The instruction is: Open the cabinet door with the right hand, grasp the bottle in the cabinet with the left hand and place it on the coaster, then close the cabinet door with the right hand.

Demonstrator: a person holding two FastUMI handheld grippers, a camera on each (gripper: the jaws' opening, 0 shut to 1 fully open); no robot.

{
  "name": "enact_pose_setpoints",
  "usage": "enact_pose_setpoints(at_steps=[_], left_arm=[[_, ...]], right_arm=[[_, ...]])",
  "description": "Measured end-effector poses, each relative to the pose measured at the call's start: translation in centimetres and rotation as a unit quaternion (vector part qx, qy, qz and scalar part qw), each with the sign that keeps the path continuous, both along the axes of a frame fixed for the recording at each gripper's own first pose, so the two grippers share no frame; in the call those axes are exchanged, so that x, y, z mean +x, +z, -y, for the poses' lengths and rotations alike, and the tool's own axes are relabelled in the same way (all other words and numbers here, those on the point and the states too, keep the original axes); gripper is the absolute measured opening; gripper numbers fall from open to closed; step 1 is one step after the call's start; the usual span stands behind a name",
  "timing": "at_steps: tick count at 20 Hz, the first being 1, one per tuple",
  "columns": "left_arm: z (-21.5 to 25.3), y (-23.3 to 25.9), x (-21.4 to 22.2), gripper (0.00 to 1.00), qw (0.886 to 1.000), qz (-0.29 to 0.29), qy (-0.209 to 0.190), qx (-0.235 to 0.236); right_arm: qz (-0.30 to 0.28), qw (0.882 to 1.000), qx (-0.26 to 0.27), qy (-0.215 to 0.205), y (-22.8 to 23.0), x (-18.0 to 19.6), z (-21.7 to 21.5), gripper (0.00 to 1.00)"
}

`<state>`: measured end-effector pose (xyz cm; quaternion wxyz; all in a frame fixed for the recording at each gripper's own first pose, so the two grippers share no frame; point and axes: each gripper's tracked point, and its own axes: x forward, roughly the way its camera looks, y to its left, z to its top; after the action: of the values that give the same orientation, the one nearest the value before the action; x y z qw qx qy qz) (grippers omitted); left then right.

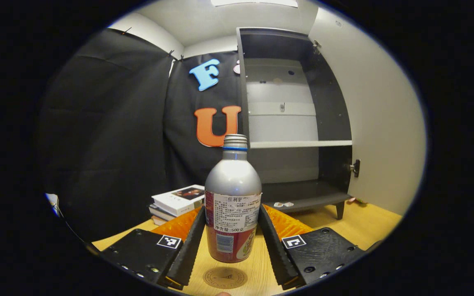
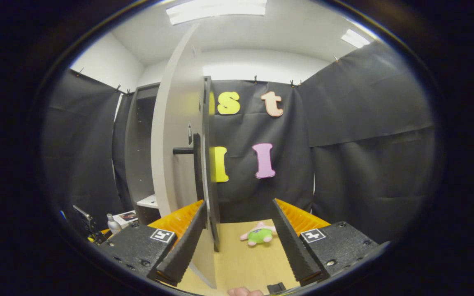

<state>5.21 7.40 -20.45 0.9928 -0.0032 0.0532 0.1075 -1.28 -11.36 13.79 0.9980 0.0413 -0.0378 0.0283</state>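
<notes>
A silver bottle (image 1: 233, 193) with a red lower label stands upright between the fingers of my left gripper (image 1: 232, 210), which is shut on its sides. A round brown coaster (image 1: 225, 277) lies on the wooden table (image 1: 356, 226) just in front of the bottle's base; whether the base touches the table I cannot tell. Behind, the dark cabinet (image 1: 331, 123) stands open with bare shelves. In the right gripper view, the white door (image 2: 175, 164) with its black handle (image 2: 183, 151) stands edge-on. My right gripper (image 2: 239, 209) is open, the door's edge close to its left finger (image 2: 181, 246).
A stack of books (image 1: 177, 201) lies left of the cabinet. A pink and green plush toy (image 2: 259, 235) rests on the table beyond the right gripper. Small pale items (image 1: 283, 204) sit under the cabinet's front. The bottle (image 2: 113, 224) also shows small, far left in the right gripper view.
</notes>
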Motion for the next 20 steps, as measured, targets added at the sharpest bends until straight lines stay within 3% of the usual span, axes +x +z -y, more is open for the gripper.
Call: enact_pose_setpoints(at_steps=[8,20], left_arm=[[-0.9,-6.3,-1.6,0.74,0.999,-0.028,0.028,-0.005],[-0.6,-9.2,-2.2,0.74,0.999,-0.027,0.033,-0.01]], right_arm=[[-0.002,1.0,-0.007,-0.029,0.9,-0.9,0.5,0.96],[-0.01,0.999,-0.018,-0.041,1.4,-0.4,0.1,0.96]])
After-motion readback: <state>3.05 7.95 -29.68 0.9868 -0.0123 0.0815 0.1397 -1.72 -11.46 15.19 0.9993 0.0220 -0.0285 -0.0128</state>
